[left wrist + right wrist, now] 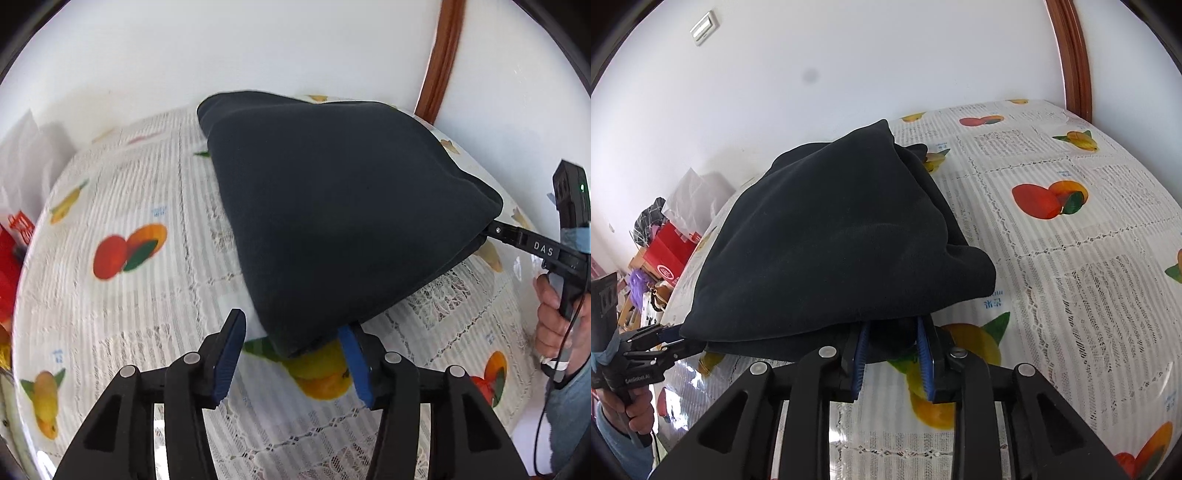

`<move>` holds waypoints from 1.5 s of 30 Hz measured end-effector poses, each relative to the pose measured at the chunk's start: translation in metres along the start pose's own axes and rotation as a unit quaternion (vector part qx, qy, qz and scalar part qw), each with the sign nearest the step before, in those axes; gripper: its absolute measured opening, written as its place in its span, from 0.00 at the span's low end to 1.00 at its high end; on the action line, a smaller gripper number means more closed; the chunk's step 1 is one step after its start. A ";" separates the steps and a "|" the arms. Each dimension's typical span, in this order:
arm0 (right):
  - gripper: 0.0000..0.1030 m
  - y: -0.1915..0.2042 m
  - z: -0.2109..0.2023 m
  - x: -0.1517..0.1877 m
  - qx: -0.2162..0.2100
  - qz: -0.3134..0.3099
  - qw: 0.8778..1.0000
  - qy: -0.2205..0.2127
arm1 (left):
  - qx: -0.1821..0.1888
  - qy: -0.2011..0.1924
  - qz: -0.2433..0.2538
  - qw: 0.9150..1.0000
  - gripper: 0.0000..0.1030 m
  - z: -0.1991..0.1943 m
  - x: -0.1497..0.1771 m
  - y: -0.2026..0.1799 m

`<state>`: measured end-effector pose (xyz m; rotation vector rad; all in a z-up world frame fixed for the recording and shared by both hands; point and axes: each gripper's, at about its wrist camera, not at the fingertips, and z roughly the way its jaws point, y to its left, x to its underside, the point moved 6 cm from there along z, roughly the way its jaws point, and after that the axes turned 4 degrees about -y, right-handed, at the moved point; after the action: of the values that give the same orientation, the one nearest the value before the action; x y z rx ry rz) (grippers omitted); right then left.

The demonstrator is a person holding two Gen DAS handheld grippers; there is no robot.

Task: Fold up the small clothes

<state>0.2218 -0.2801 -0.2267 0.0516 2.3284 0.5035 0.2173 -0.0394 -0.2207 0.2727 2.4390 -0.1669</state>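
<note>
A dark navy garment (343, 214) lies folded over on a fruit-print tablecloth (140, 280); it also shows in the right wrist view (834, 243). My left gripper (291, 332) is open, its fingers apart at the cloth's near corner, the right pad touching the edge. My right gripper (892, 341) has its blue pads around the cloth's near edge, with cloth between them. In the left wrist view the right gripper (491, 230) reaches into the fold's far right corner. In the right wrist view the left gripper (677, 341) sits at the cloth's left corner.
The table stands against a white wall. Red boxes and bags (670, 251) are piled beyond its left end. A brown door frame (1071, 59) stands at the far right. A white plastic bag (22, 158) lies at the table's left.
</note>
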 end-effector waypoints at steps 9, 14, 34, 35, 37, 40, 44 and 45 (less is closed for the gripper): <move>0.11 0.001 -0.002 -0.002 0.000 0.000 1.000 -0.015 | -0.048 -0.021 0.027 0.998 0.14 -0.004 -0.011 -0.001; 0.10 -0.003 -0.001 -0.001 -0.006 0.005 1.000 -0.022 | -0.014 -0.015 -0.022 1.000 0.13 -0.003 -0.003 0.029; 0.15 0.023 -0.065 -0.035 -0.017 -0.063 0.993 -0.094 | 0.020 0.004 -0.029 0.999 0.19 -0.027 0.017 0.017; 0.15 0.025 -0.060 -0.033 -0.016 -0.060 0.994 -0.087 | 0.026 0.002 -0.030 0.999 0.21 -0.031 0.016 0.016; 0.15 0.026 -0.041 -0.025 -0.003 -0.067 0.996 -0.064 | 0.033 -0.003 -0.032 0.999 0.25 -0.039 0.011 0.016; 0.15 0.013 -0.017 -0.006 0.040 -0.070 0.997 -0.020 | 0.038 -0.019 -0.031 0.999 0.38 -0.049 0.000 0.015; 0.15 0.010 -0.027 -0.009 0.030 -0.063 0.997 -0.018 | 0.023 -0.032 -0.024 0.999 0.43 -0.042 -0.017 0.019; 0.15 0.011 -0.033 -0.016 0.029 -0.064 0.997 -0.026 | 0.019 -0.031 -0.024 0.999 0.43 -0.037 -0.020 0.021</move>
<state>0.2099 -0.2843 -0.1908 -0.0554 2.2782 0.3668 0.2145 -0.0150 -0.1806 0.2221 2.3842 -0.2388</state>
